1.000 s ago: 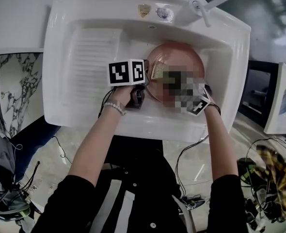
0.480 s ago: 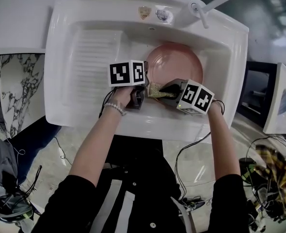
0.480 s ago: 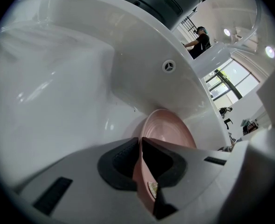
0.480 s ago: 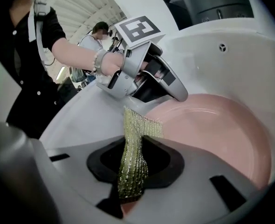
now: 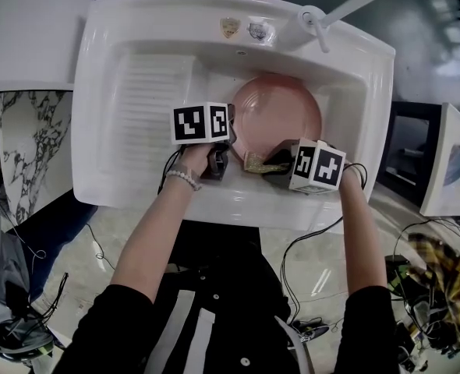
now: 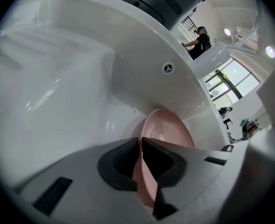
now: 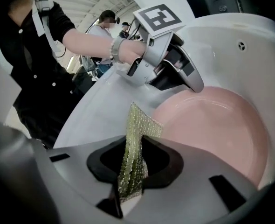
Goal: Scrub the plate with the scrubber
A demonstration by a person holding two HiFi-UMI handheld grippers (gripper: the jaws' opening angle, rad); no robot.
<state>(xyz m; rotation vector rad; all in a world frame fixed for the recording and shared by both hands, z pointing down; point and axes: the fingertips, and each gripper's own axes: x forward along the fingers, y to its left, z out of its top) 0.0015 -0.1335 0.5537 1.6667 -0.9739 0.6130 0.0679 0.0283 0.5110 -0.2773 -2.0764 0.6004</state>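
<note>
A pink plate [image 5: 281, 109] stands tilted in the white sink [image 5: 105, 68]. My left gripper [image 5: 232, 137] is shut on the plate's left rim; in the left gripper view its dark pads [image 6: 123, 164] pinch the thin pink edge [image 6: 144, 181]. My right gripper [image 5: 275, 165] is shut on a yellow-green mesh scrubber [image 5: 256, 162], which hangs at the plate's near rim. In the right gripper view the scrubber [image 7: 134, 157] sticks up between the jaws, beside the plate [image 7: 216, 120], with the left gripper [image 7: 189, 80] beyond it.
A faucet [image 5: 317, 12] reaches over the sink's far right corner. A ribbed draining area [image 5: 148, 92] fills the basin's left part. An overflow hole [image 6: 168, 68] marks the back wall. Cables lie on the floor below. People stand in the background.
The right gripper has drawn the scrubber from the plate's middle toward me, down to its near rim. The left gripper keeps its hold on the rim.
</note>
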